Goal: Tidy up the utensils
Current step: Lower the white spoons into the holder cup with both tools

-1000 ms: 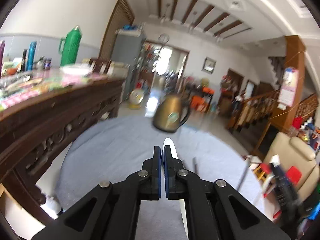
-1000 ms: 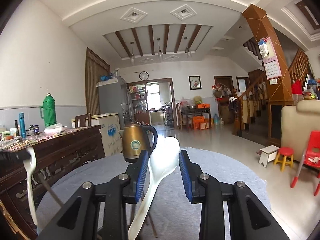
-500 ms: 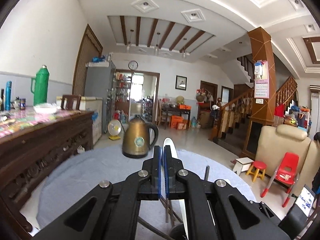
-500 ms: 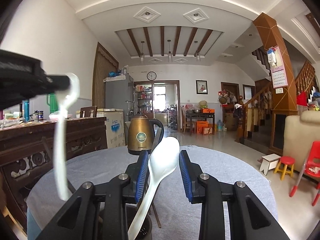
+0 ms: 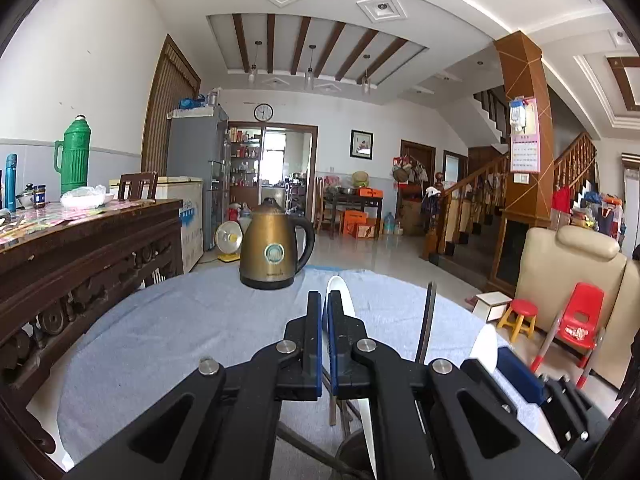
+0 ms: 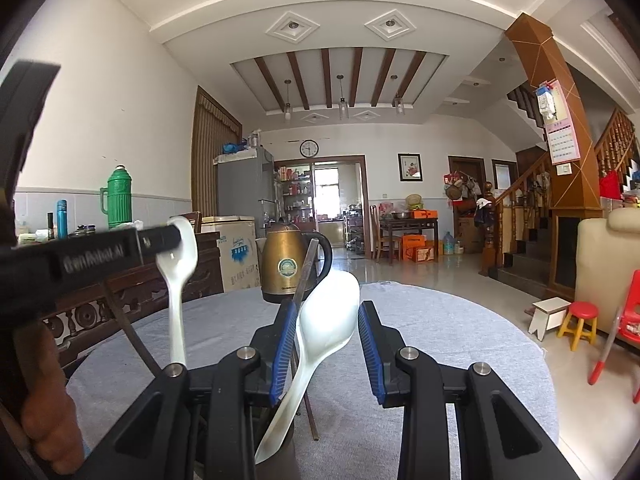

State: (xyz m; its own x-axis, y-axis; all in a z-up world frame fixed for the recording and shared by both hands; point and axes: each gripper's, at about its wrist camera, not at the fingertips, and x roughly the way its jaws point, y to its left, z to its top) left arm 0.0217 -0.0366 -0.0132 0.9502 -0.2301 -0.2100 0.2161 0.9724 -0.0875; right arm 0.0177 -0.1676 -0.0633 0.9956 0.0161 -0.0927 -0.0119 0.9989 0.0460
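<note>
Left gripper (image 5: pixel 325 312) jaws clamp a light, stiff, glossy white spoon (image 6: pixel 176 280) — slippery; right gripper (image 6: pixel 328 344) jaws stand apart around the holder's large spoon (image 6: pixel 326 316) — grip handles.

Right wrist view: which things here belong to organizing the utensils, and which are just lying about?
Job:
small white spoon, gripped by left tongs
large white spoon, between open right tongs
dark chopstick
dark holder

Lying about:
brass kettle
green thermos
red stool
</note>
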